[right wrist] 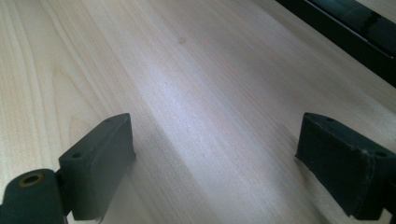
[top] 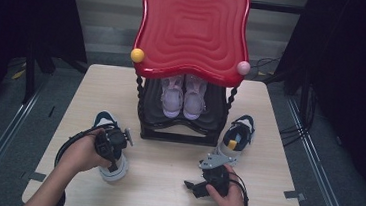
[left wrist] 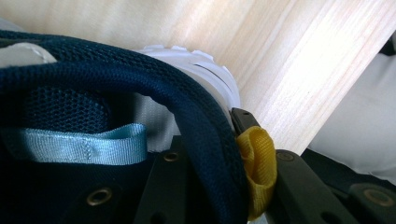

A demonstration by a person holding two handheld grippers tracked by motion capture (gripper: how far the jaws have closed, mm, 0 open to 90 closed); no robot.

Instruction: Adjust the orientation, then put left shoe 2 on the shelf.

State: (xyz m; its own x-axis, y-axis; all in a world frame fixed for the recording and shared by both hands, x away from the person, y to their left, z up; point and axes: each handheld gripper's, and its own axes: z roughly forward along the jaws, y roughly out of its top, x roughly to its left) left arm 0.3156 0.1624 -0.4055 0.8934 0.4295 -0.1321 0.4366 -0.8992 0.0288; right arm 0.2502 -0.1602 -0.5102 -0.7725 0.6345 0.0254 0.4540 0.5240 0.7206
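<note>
Clamping the padded heel collar of a navy-and-white sneaker [top: 109,147], the left claw [left wrist: 219,172] has one jaw inside the shoe and one outside against its yellow pull loop [left wrist: 256,168]. That sneaker sits at the counter's [top: 164,181] front left. The right claw [right wrist: 224,158] hangs spread wide above bare wood.

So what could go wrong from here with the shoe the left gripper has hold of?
The left gripper pinches only the padded navy heel collar of the left sneaker, beside the yellow pull loop; that soft edge might slip when lifted. Hanging from its heel, the sneaker could swing into the black shoe rack close behind.
</note>
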